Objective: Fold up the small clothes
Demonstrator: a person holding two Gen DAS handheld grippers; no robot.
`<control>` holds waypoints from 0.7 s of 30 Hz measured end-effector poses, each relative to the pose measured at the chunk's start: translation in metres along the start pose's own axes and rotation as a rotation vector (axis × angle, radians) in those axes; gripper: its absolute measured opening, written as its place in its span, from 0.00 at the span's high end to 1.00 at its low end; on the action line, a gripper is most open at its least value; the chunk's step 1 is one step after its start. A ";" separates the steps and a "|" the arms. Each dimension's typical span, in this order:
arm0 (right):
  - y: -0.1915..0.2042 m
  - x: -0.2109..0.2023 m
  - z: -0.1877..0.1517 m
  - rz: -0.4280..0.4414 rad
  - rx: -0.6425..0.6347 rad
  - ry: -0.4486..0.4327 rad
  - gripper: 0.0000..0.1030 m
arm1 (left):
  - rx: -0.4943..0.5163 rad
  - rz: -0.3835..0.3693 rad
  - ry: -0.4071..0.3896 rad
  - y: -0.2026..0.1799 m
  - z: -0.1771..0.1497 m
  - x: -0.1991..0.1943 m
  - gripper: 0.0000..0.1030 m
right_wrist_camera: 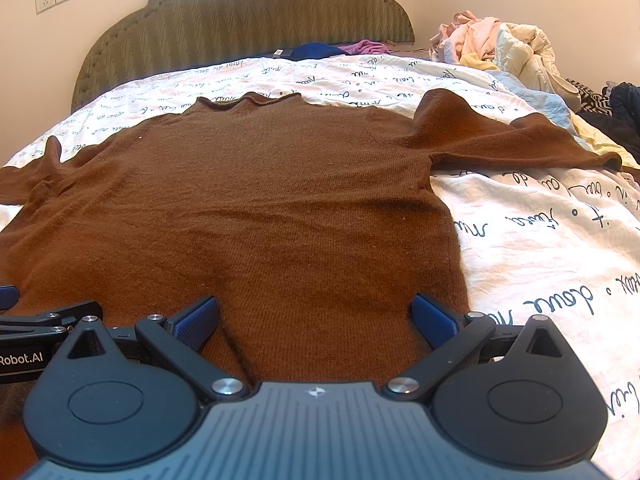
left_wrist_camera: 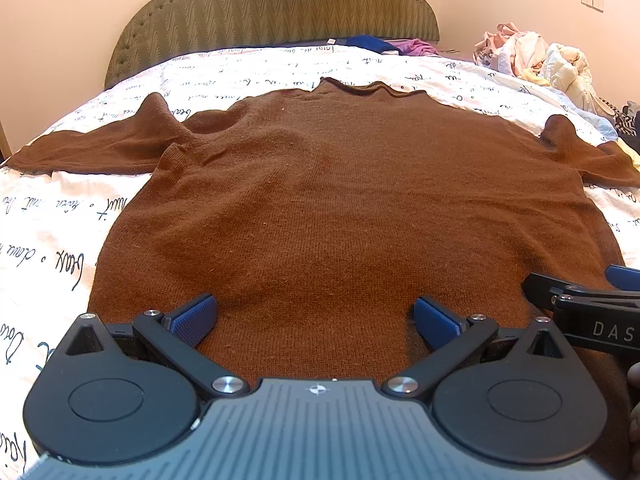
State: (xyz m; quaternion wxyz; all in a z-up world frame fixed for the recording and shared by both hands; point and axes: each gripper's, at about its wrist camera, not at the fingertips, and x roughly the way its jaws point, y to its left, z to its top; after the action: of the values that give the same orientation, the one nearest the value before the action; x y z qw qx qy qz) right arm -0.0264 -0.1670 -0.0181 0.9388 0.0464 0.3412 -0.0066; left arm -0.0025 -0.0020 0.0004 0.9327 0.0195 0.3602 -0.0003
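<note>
A brown knit sweater (left_wrist_camera: 340, 184) lies flat on the bed, collar toward the headboard, both sleeves spread out sideways. My left gripper (left_wrist_camera: 315, 320) is open and empty, just above the sweater's bottom hem, left of centre. My right gripper (right_wrist_camera: 316, 320) is open and empty above the hem's right part. The sweater fills the right wrist view (right_wrist_camera: 248, 200) too. The right gripper also shows at the right edge of the left wrist view (left_wrist_camera: 584, 304), and the left gripper shows at the left edge of the right wrist view (right_wrist_camera: 44, 320).
The bed has a white cover with black script (right_wrist_camera: 540, 248) and a green padded headboard (left_wrist_camera: 276, 4). A pile of pale clothes (right_wrist_camera: 496, 48) sits at the back right. Blue and purple garments (right_wrist_camera: 340, 49) lie near the headboard. Dark clothes (right_wrist_camera: 618, 108) lie at the far right.
</note>
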 end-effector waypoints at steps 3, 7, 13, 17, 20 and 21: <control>0.000 0.000 0.000 0.000 -0.001 0.001 0.00 | -0.003 -0.002 -0.002 0.000 0.000 -0.001 0.00; 0.000 0.000 0.000 0.000 -0.001 0.001 0.00 | -0.003 -0.002 -0.002 0.000 0.000 0.000 0.00; 0.001 0.001 0.001 -0.006 -0.007 0.005 0.00 | -0.004 -0.002 -0.002 0.000 0.000 0.000 0.00; 0.001 0.001 0.001 -0.005 -0.006 0.003 0.00 | -0.006 -0.004 -0.005 0.000 0.000 -0.001 0.00; 0.001 0.001 0.001 -0.004 -0.003 0.001 0.00 | -0.003 -0.002 -0.006 0.000 -0.001 -0.001 0.00; 0.001 0.001 0.001 -0.004 -0.003 0.001 0.00 | -0.003 -0.001 -0.006 0.000 -0.001 -0.001 0.00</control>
State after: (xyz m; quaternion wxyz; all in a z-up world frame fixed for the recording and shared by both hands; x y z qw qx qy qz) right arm -0.0249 -0.1663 -0.0183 0.9387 0.0446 0.3418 -0.0078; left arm -0.0041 -0.0023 0.0008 0.9338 0.0178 0.3572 -0.0004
